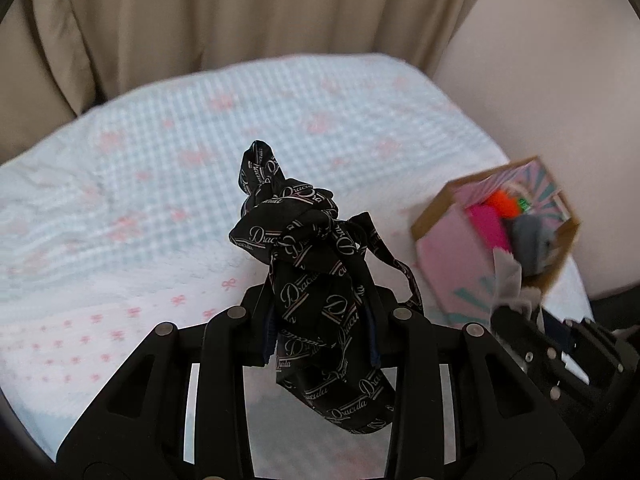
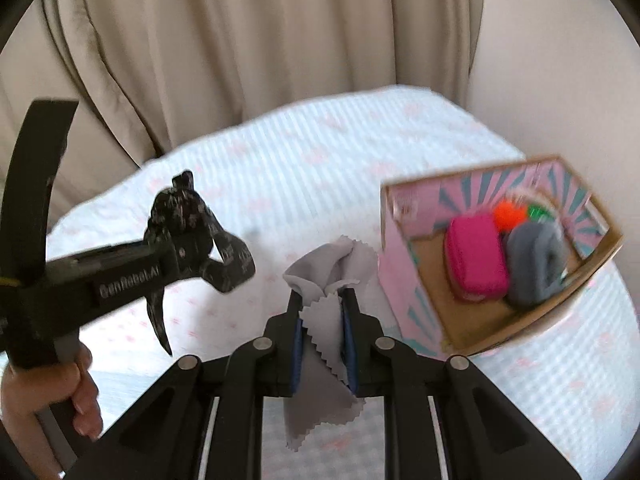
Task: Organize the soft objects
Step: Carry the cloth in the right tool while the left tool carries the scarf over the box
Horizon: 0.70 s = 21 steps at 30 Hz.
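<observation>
My left gripper (image 1: pixel 320 316) is shut on a black printed scarf (image 1: pixel 304 248) and holds it bunched above the bed. In the right wrist view the left gripper (image 2: pixel 188 248) shows at the left with the scarf (image 2: pixel 180 216). My right gripper (image 2: pixel 322 308) is shut on a grey cloth with zigzag edges (image 2: pixel 324 344). In the left wrist view the right gripper (image 1: pixel 516 304) and the cloth (image 1: pixel 508 276) are at the right, beside the box. A pink cardboard box (image 2: pixel 404 264) on the bed holds a pink pouch (image 2: pixel 476 256), a grey rolled item (image 2: pixel 536 264) and orange and green things.
The bed has a white and blue checked cover with pink bows (image 1: pixel 200 140). Beige curtains (image 1: pixel 240 12) hang behind it and a pale wall (image 1: pixel 560 80) is at the right. The box (image 1: pixel 448 256) sits near the bed's right edge.
</observation>
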Motion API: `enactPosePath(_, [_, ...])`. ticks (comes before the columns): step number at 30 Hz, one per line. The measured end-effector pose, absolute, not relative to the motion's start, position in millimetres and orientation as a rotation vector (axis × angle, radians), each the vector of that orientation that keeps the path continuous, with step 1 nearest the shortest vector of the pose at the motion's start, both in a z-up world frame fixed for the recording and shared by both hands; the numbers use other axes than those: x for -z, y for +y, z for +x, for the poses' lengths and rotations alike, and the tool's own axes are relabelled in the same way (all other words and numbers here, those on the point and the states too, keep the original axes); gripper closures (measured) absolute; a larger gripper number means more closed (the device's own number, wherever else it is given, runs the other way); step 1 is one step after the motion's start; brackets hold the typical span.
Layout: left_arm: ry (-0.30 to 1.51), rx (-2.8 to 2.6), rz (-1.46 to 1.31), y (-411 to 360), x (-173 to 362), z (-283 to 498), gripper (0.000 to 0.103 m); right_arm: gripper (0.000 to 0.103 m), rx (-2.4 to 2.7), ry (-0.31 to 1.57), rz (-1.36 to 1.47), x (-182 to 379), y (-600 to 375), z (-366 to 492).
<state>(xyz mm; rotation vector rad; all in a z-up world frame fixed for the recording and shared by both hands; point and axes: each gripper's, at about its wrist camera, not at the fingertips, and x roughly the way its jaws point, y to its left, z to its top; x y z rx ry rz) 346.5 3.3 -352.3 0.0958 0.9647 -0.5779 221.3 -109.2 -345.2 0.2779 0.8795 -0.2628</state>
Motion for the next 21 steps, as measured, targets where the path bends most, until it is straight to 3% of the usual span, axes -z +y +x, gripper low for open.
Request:
enactPosePath(12, [0.925,0.568,0.033,18,222,268,0.073,0.087,0.22,0.757,0.264,198,-108,190])
enactPosePath(21, [0.901,0.564,-0.004,-17,175,227,0.073,0.087,0.213,0.725,0.279,149,-153,157])
